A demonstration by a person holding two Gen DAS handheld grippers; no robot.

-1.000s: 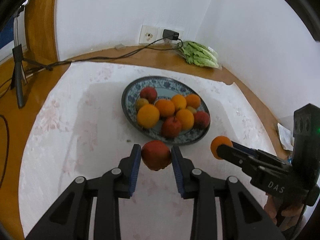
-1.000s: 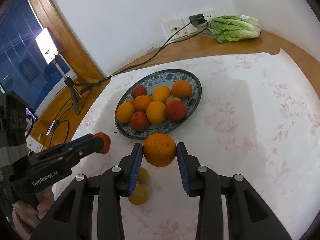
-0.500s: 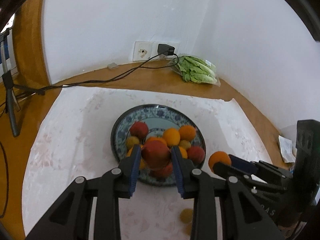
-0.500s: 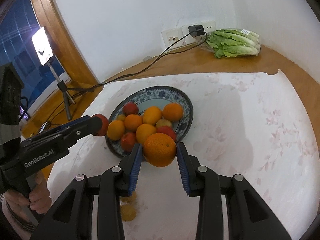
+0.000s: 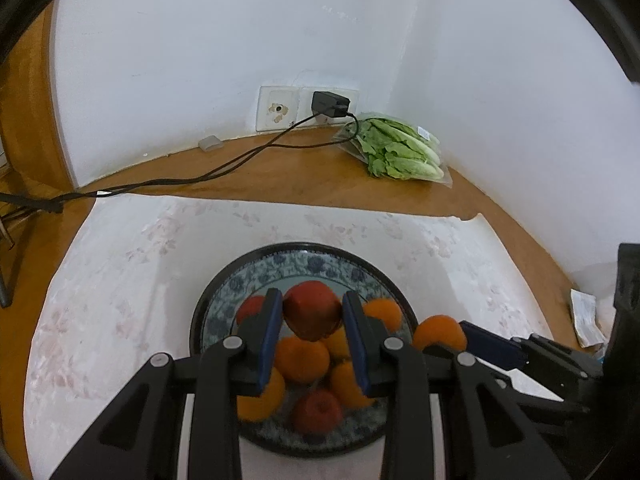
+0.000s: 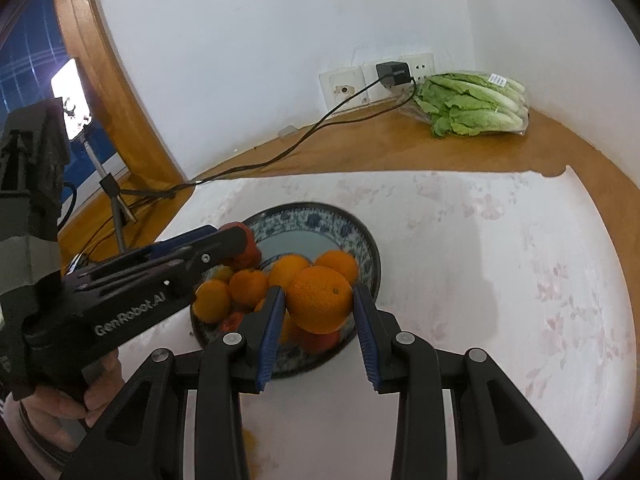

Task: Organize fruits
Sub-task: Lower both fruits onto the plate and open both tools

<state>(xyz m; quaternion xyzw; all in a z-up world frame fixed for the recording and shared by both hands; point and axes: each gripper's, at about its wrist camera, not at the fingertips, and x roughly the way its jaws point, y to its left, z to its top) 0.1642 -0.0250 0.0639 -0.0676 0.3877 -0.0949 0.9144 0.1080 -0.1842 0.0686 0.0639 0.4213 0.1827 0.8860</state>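
White floral cloth (image 5: pixel 120 280), both grippers angled down over blue plate (image 5: pixel 320 260), left gripper (image 5: pixel 312 316) clamping red apple (image 5: pixel 312 312), right gripper (image 6: pixel 320 304) clamping orange (image 6: pixel 320 300)

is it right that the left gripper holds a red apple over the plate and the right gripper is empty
Not quite. The right gripper isn't empty: the right wrist view shows it shut on an orange. The left gripper does hold a red apple over the plate.
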